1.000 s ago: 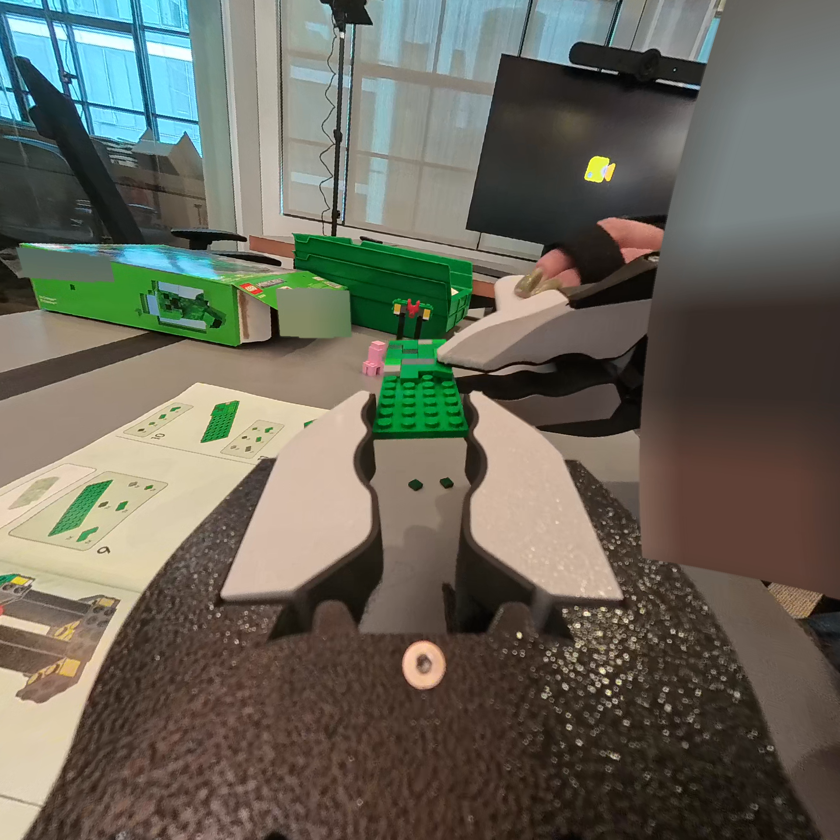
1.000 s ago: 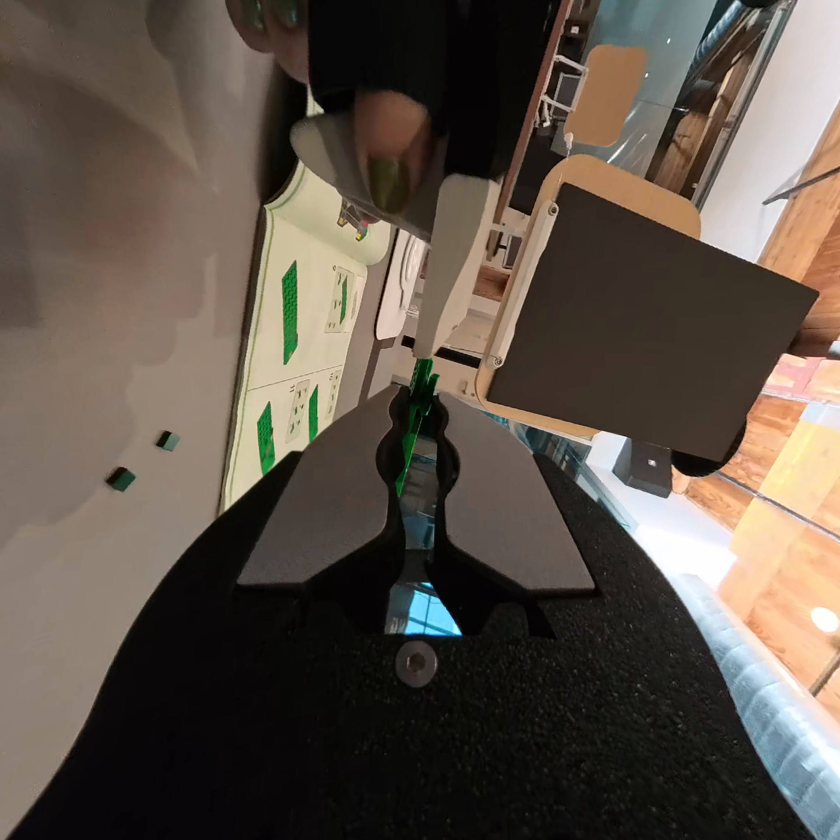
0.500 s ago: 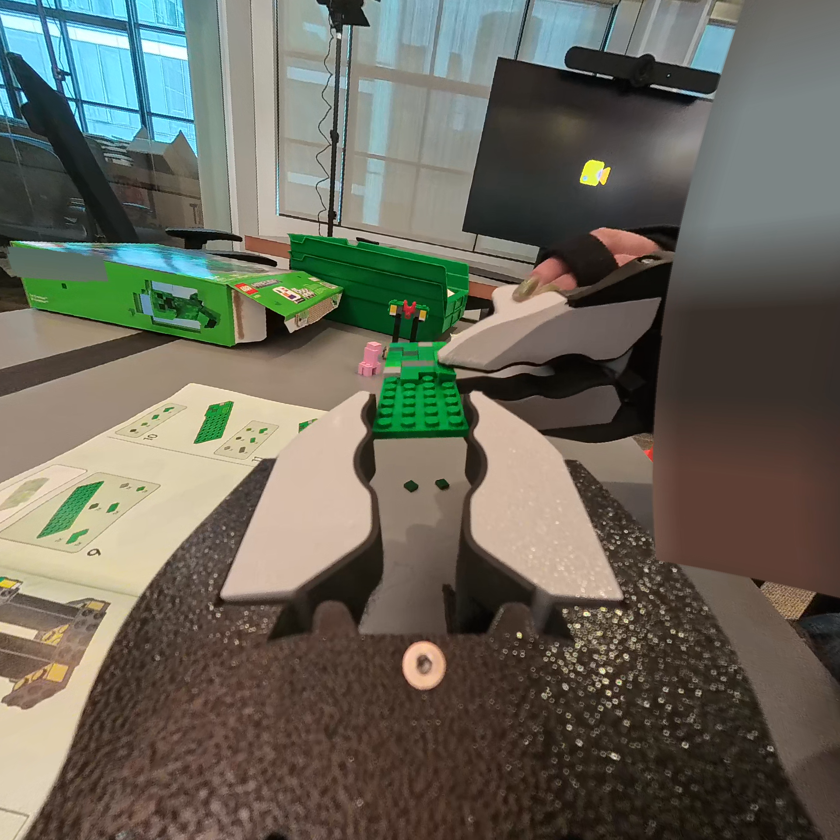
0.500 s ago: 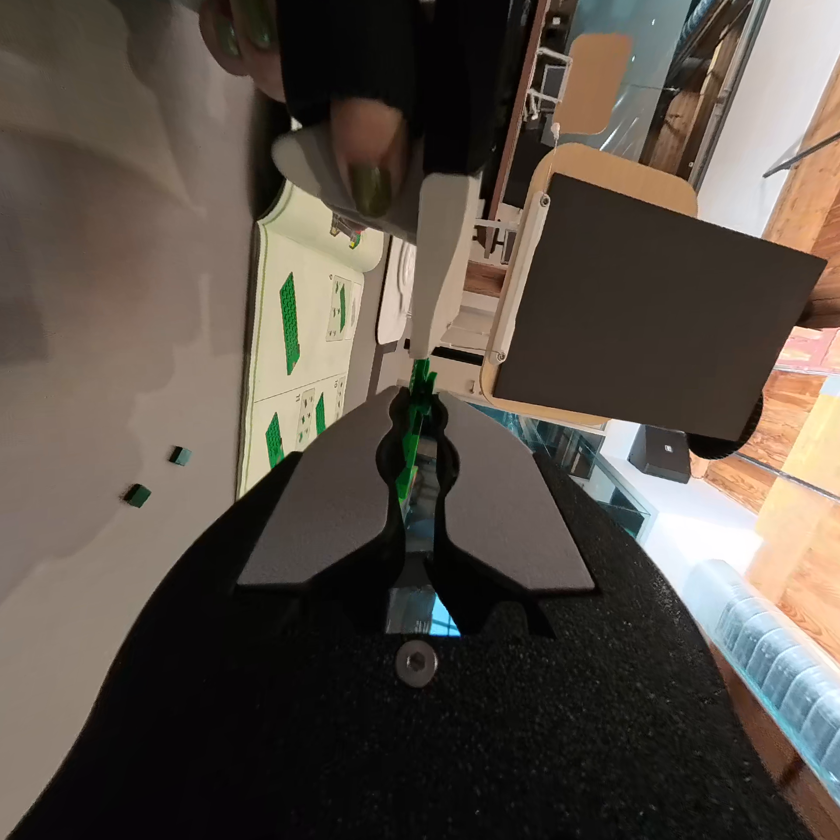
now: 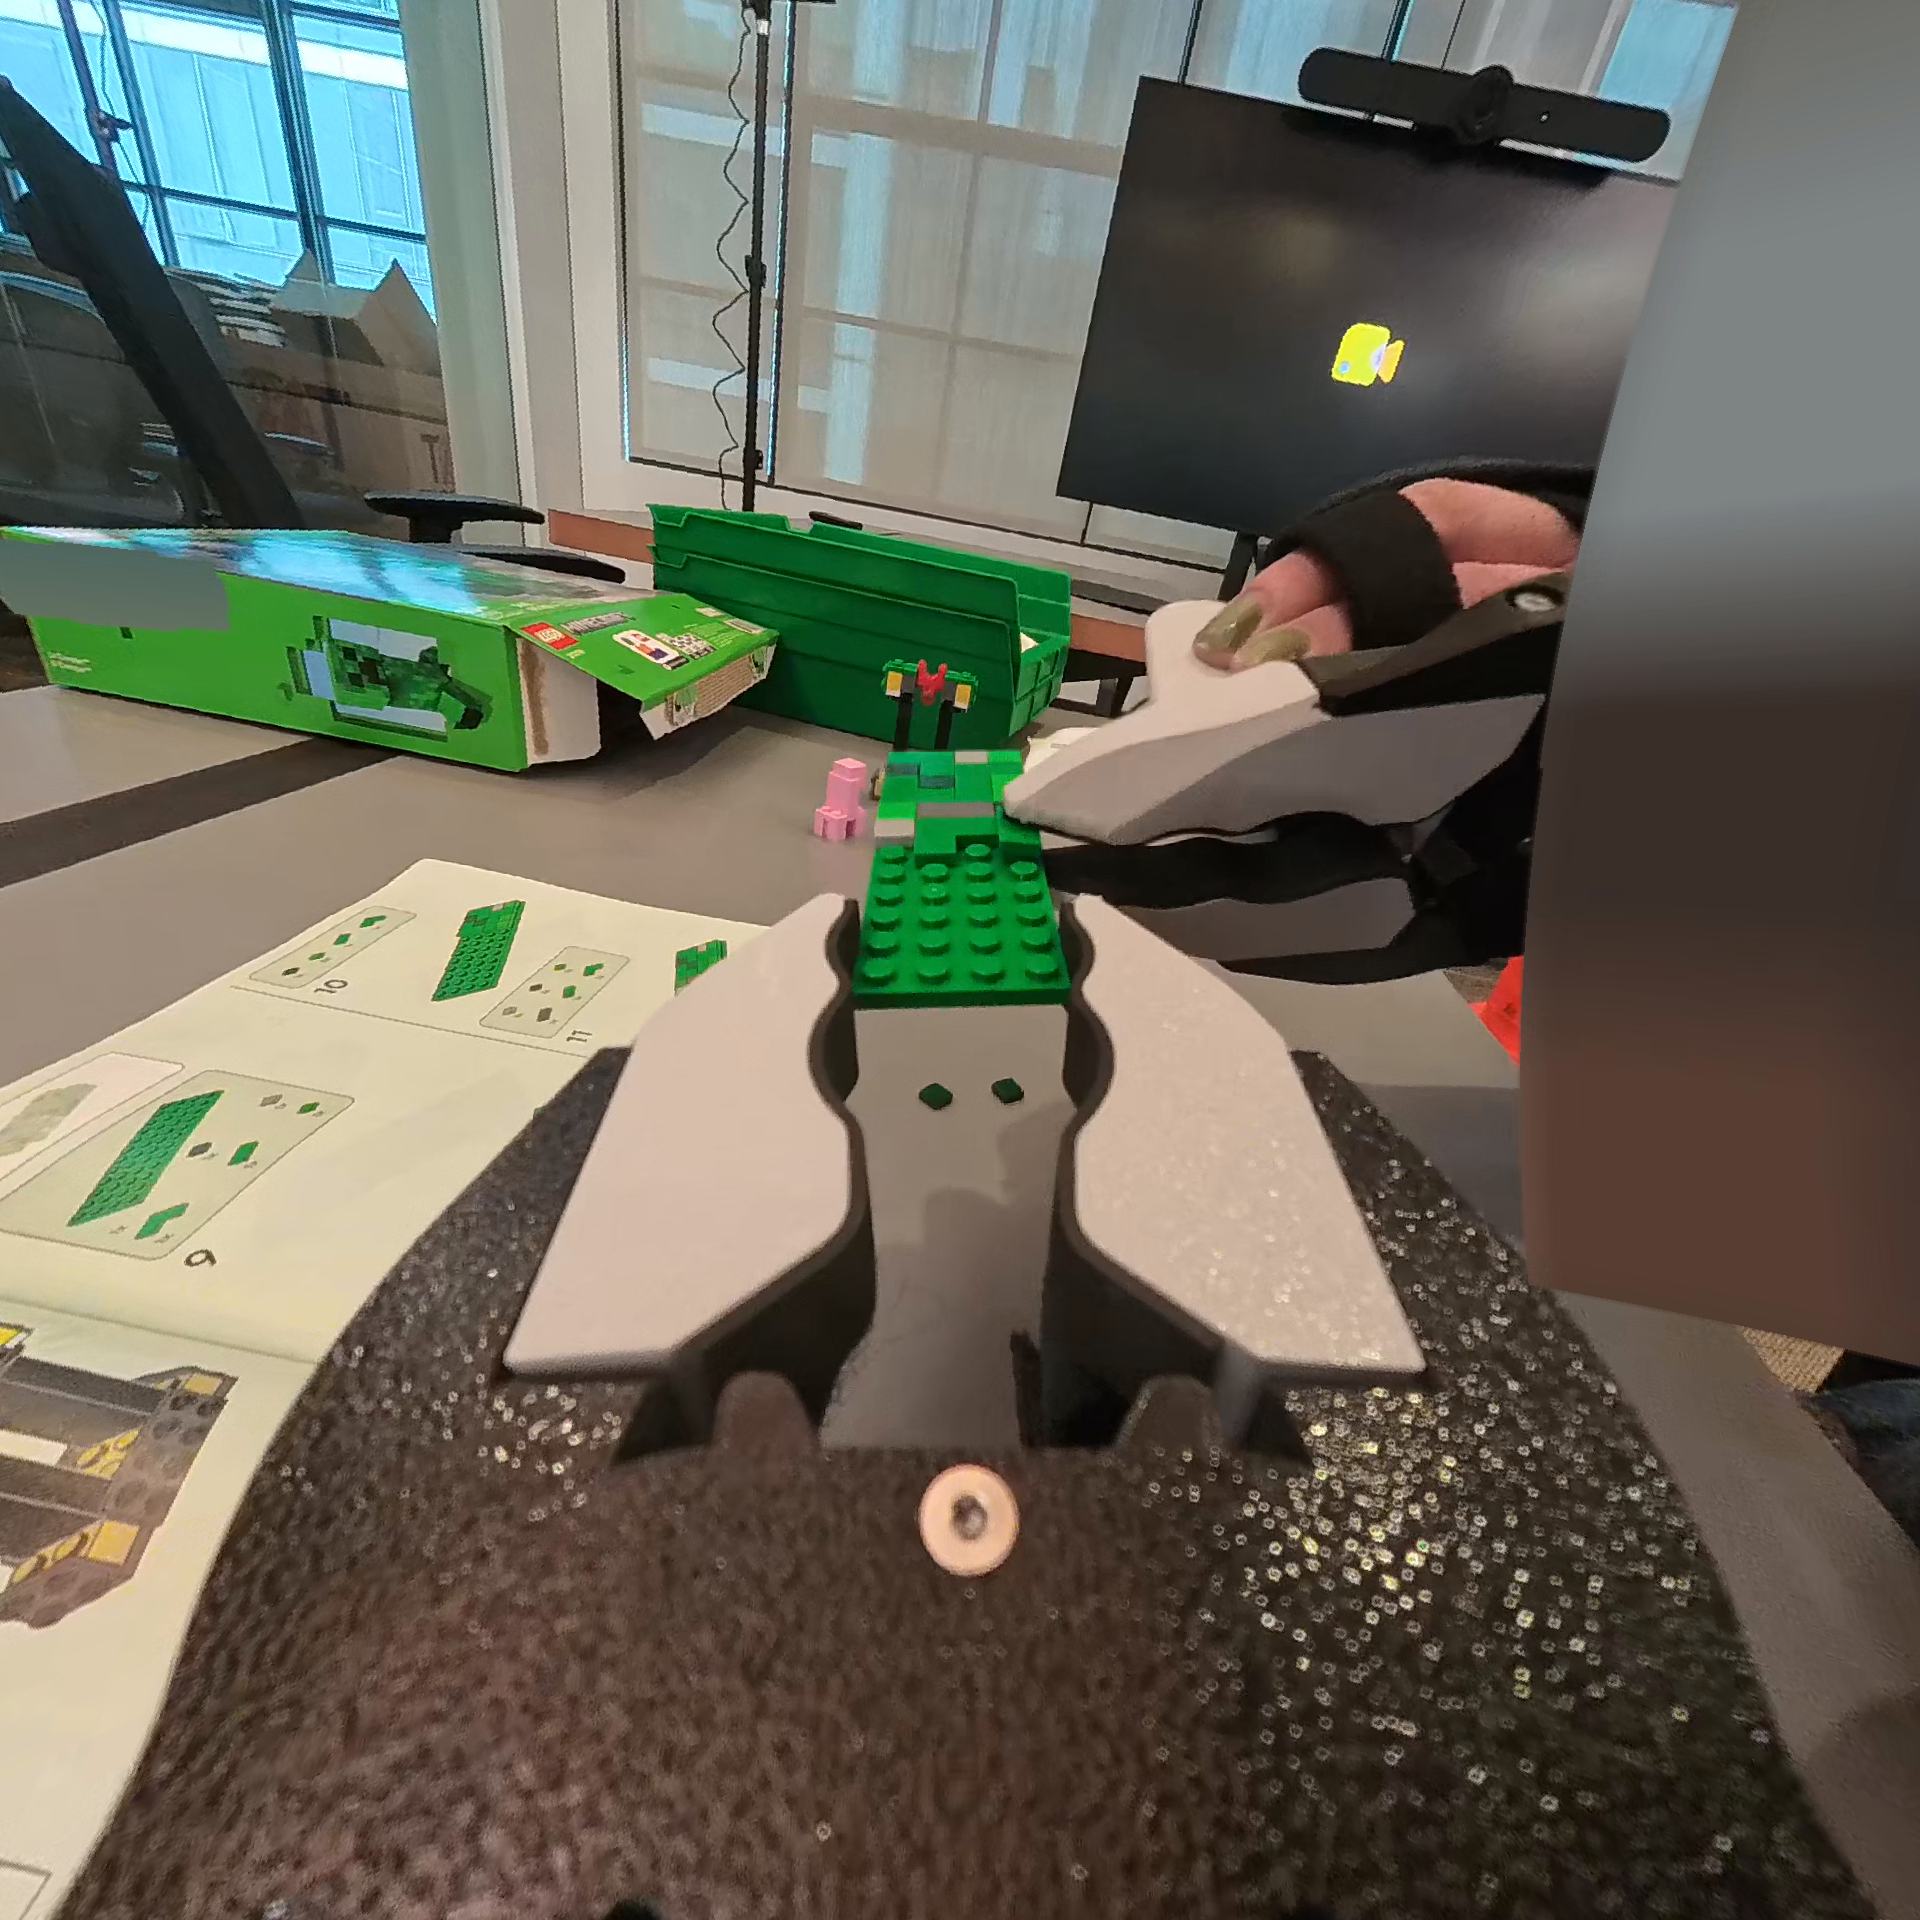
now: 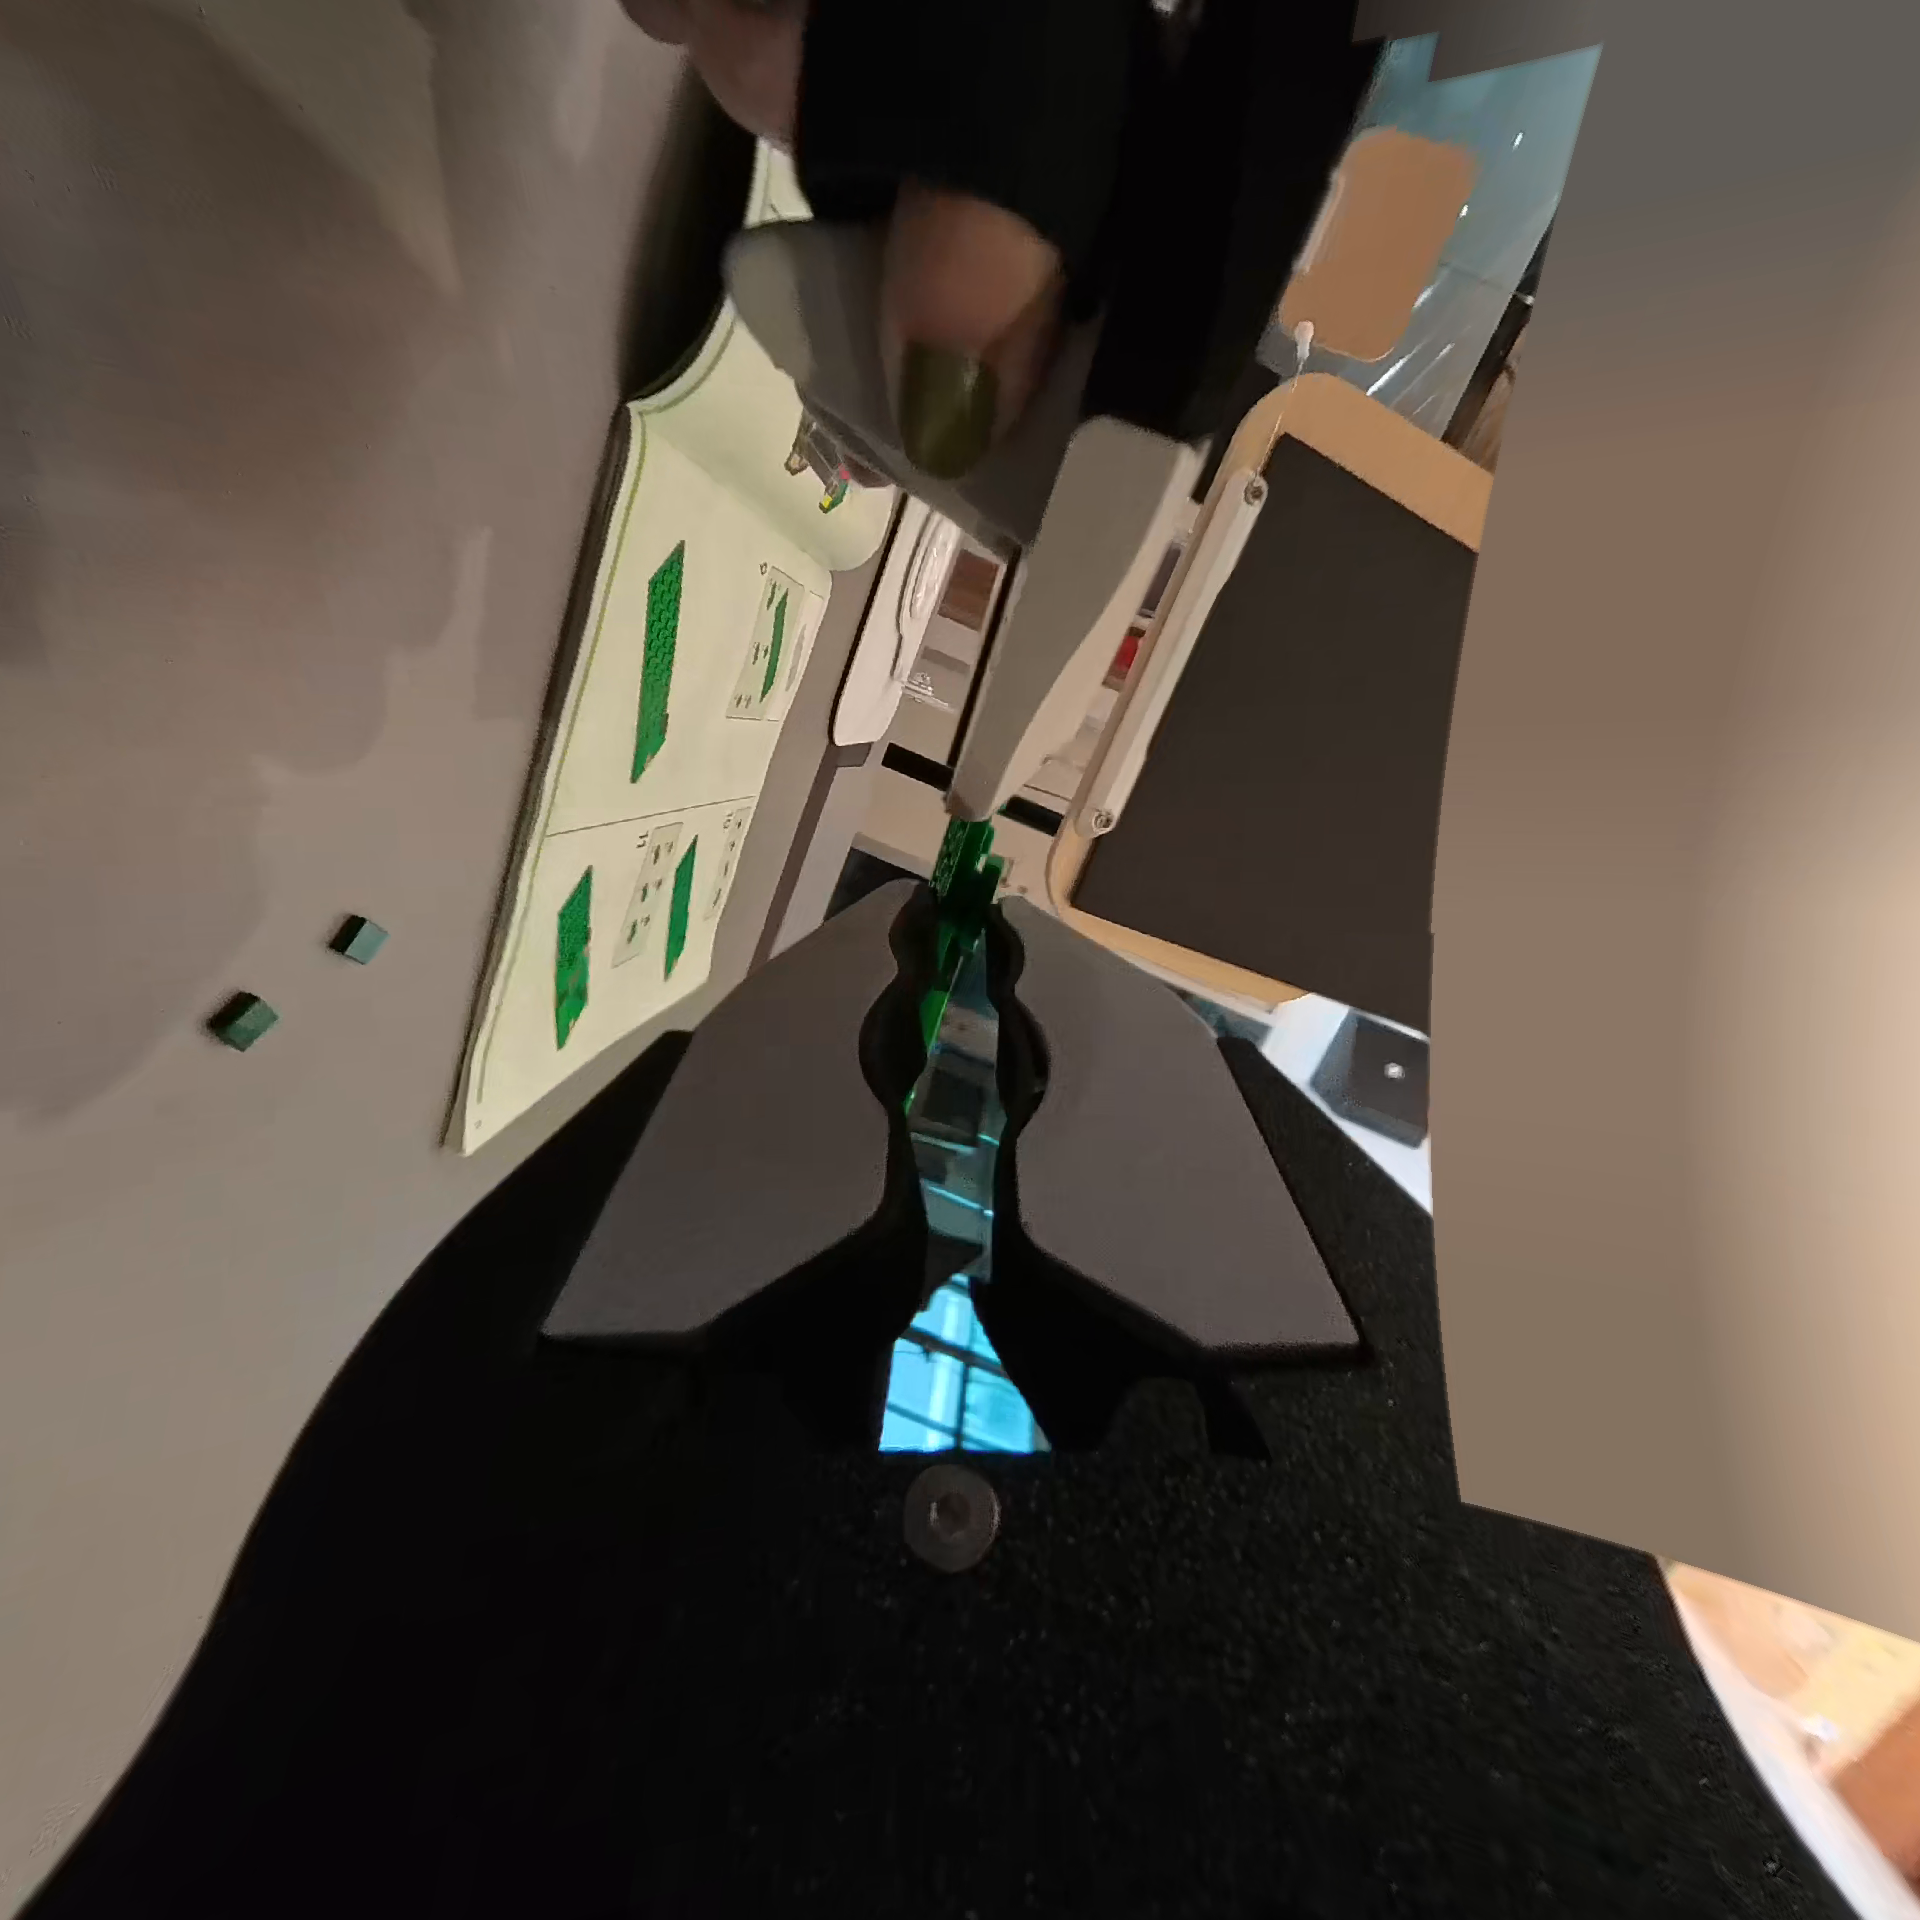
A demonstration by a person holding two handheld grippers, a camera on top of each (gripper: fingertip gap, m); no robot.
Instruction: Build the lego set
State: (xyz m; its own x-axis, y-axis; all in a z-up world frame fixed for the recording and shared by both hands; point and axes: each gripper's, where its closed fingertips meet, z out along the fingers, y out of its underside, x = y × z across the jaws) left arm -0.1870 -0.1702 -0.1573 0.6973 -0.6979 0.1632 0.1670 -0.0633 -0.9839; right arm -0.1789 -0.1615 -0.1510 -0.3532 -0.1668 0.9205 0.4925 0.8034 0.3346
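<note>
Grey tabletop [image 5: 644, 821] backed by tall windows carries the work. At its centre a green studded plate [image 5: 961, 940] is held up off the table between both tools. The left gripper [image 5: 961, 935] has its fingers set narrowly against the plate's two long edges at the near end. The right gripper [image 6: 961, 914], turned on its side, pinches the far end of the plate, which shows edge-on in the right wrist view; its fingers are nearly closed on it. That far end already bears a patch of small green and grey tiles [image 5: 940, 795].

By my reading, the step in hand is tiling the plate, and the next move calls for setting the plate down or freeing one gripper to pick up a loose piece. Two dark green tiles [image 5: 968, 1093] lie on the table just below the plate. One open instruction booklet [image 5: 343, 1049] sits to the left. Farther back stand one small pink figure [image 5: 842, 798], one little black-legged build [image 5: 928, 696], probably a plant though it is too small to tell, one green box [image 5: 343, 649] and one green bin [image 5: 862, 613].
</note>
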